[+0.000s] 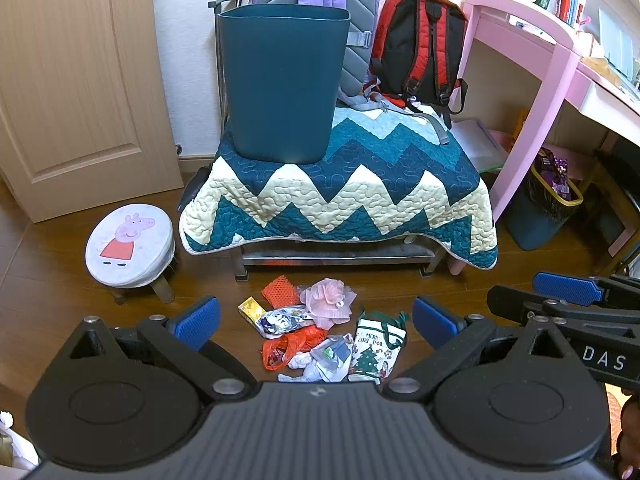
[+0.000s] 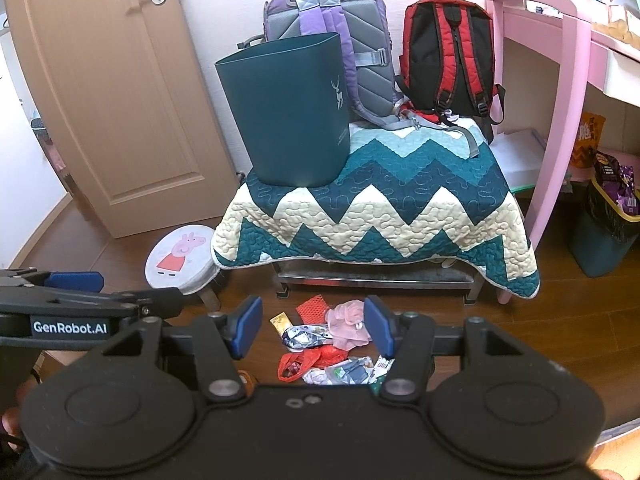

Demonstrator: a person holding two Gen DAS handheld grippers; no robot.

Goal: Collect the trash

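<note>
Left wrist view takes in a quilt-covered bench [image 1: 340, 184] with a teal bin [image 1: 280, 80] standing upright on its left end, two backpacks behind it. On the floor in front lies the trash pile [image 1: 320, 336]: a red bag [image 1: 288, 348], pink mesh [image 1: 330, 300], a Christmas bag [image 1: 376, 344], an orange net, a yellow packet and crumpled wrappers. Nothing looks collected yet, though the bin's inside is hidden, so I cannot be sure; the whole pile remains. The left gripper [image 1: 316, 322] hovers above the pile, spread wide, empty. The right gripper [image 2: 312, 326] is likewise wide apart and holds nothing.
</note>
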